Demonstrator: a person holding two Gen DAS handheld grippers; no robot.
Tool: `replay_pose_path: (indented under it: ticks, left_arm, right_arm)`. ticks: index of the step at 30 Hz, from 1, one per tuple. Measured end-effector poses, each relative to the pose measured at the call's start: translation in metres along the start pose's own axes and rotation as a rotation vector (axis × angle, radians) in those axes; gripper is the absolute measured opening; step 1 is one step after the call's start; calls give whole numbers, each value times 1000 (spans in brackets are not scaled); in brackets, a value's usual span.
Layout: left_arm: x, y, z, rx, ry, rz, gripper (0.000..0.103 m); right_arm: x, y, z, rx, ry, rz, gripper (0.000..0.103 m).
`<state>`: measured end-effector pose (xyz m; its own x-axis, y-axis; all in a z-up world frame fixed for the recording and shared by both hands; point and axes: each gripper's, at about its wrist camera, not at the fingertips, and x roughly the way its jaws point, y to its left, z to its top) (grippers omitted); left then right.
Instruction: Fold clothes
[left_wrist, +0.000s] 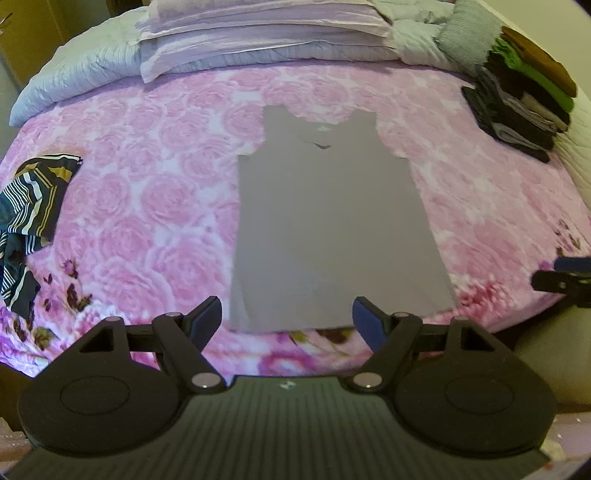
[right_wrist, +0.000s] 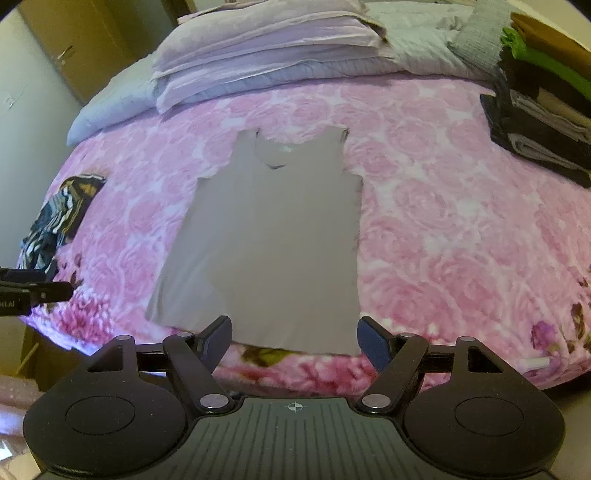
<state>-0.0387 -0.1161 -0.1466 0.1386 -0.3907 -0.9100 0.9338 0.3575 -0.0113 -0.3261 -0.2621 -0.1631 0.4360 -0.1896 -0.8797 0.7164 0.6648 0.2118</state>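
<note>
Grey, smooth-knit sleeveless tank top (left_wrist: 332, 221) lies flat and unfolded, middle of the bed, on a pink rose-print plush blanket (left_wrist: 147, 192). Long axis runs from the near bed edge away toward the pillows: 2 shoulder straps and the scooped neckline at the far end, straight hem at the near end. Shape is a trapezoid, wider at the hem; surface mostly wrinkle-free, slight ripple at the hem's left corner in the right wrist view.

Left tool (left_wrist: 287, 319) is released, 2 black fingers with blue pads spread wide, nothing between them; it hovers over the hem, shifted toward the hem's left part. Right tool (right_wrist: 295, 338) also released, pads apart and bare, above the hem's right part. Whether either tool touches the cloth, cannot tell.

Striped black-white-gold crumpled garment (left_wrist: 29, 214) sits at the blanket's left edge, well apart from the top. Stack of folded clothes, black, grey, green and brown (left_wrist: 524, 96), at the far right. Lilac pillows (left_wrist: 258, 33) on a quilted pale-grey comforter (left_wrist: 74, 77) at the head.
</note>
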Motion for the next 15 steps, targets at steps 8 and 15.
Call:
replay_pose_path:
  ticks: [8, 15]
  left_arm:
    - [77, 27, 37, 8, -13, -33, 74]
    - [169, 48, 89, 79, -43, -91, 73]
  right_arm:
    - [62, -31, 15, 66, 42, -65, 72]
    - [141, -54, 55, 52, 49, -81, 71]
